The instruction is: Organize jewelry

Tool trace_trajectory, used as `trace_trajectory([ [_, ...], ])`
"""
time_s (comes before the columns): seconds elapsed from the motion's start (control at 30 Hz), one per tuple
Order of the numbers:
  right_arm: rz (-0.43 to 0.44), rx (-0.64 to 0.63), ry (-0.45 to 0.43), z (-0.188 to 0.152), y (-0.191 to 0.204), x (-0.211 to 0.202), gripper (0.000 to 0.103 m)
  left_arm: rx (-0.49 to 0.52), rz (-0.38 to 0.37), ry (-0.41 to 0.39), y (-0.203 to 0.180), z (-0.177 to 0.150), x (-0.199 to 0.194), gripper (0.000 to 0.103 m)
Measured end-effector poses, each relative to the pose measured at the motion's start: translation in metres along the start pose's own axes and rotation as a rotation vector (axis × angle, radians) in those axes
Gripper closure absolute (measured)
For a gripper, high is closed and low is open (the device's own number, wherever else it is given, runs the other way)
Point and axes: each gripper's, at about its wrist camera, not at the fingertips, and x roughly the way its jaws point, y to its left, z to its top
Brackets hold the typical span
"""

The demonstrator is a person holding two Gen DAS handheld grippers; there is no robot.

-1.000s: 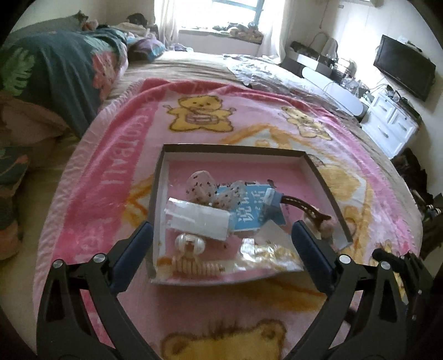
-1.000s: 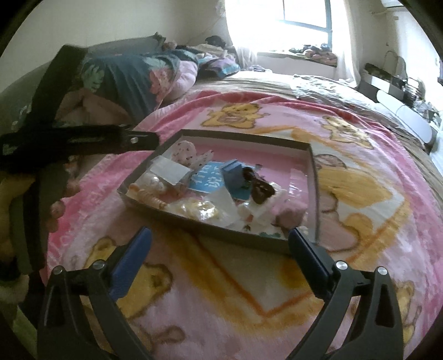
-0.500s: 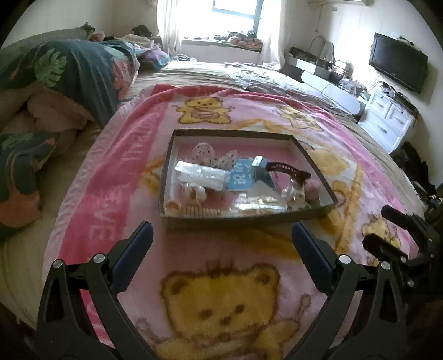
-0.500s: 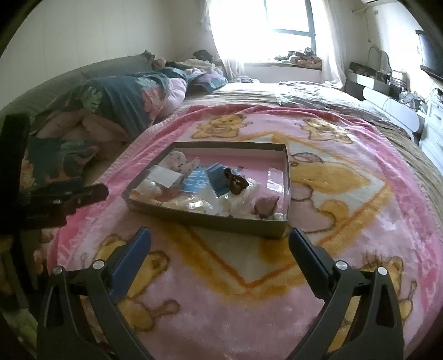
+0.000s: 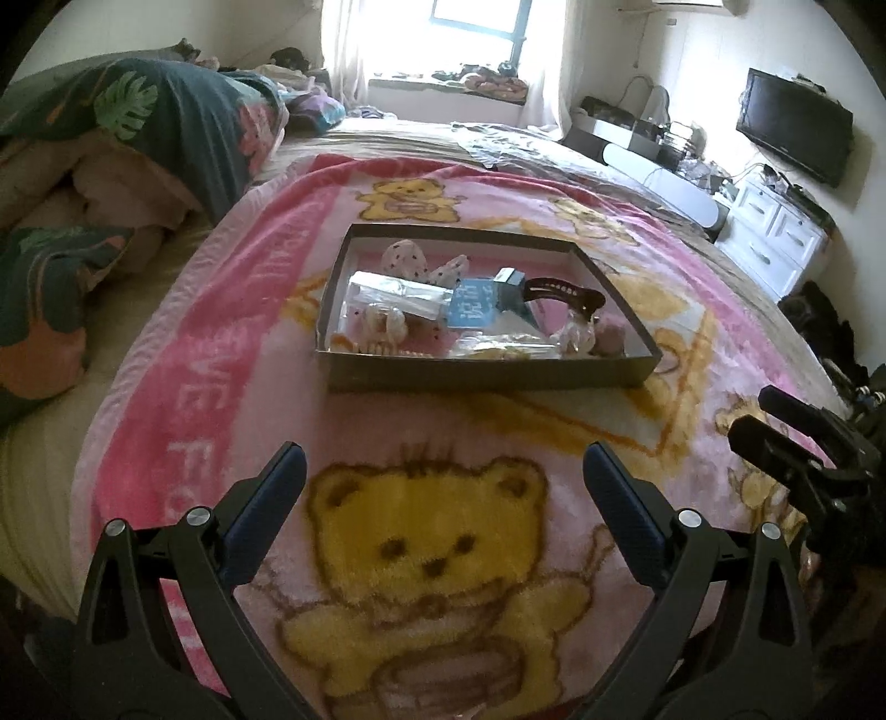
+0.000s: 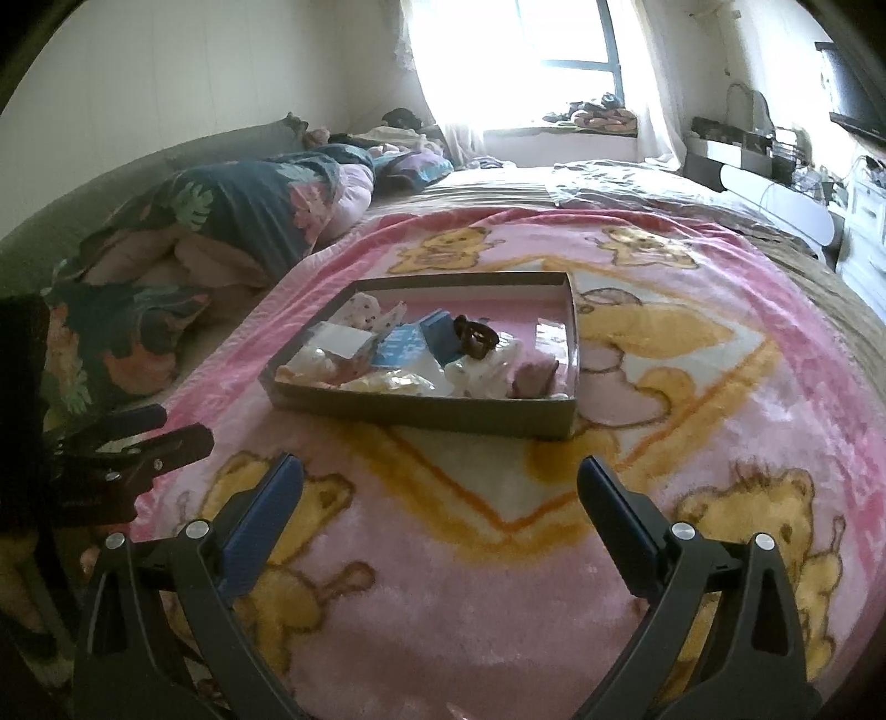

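Note:
A shallow grey box (image 5: 487, 374) with a pink floor sits on the pink bear blanket (image 5: 426, 543). It holds several small items: a dark brown hair clip (image 5: 565, 292), a blue card (image 5: 470, 304), clear plastic packets (image 5: 396, 296), spotted cloth pieces (image 5: 407, 260) and beaded pieces (image 5: 382, 349). The box also shows in the right wrist view (image 6: 432, 415). My left gripper (image 5: 443, 487) is open and empty, hovering well short of the box. My right gripper (image 6: 440, 487) is open and empty, also well short of it.
The blanket (image 6: 498, 554) covers a bed. A dark leaf-print quilt (image 5: 166, 127) is piled at the left. A white dresser (image 5: 775, 232) and a wall TV (image 5: 794, 133) stand at the right. A bright window (image 6: 531, 50) is at the back.
Both grippers have pulled back and away from the box, which now looks smaller and farther off. Both stay open and empty. The box's contents have not moved.

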Motion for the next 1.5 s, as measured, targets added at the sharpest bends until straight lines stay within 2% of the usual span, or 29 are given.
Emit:
trace_trajectory([
  [0.23,-0.014,-0.008,0.003,-0.0088,0.0007,-0.0046,0.004,0.003,0.006,-0.01,-0.0012,-0.0016,-0.0036,0.009],
  [1.5,-0.022,-0.001,0.007,-0.0087,-0.0029,-0.0074,0.004,0.006,0.007,0.003,-0.006,-0.0028,-0.01,0.009],
])
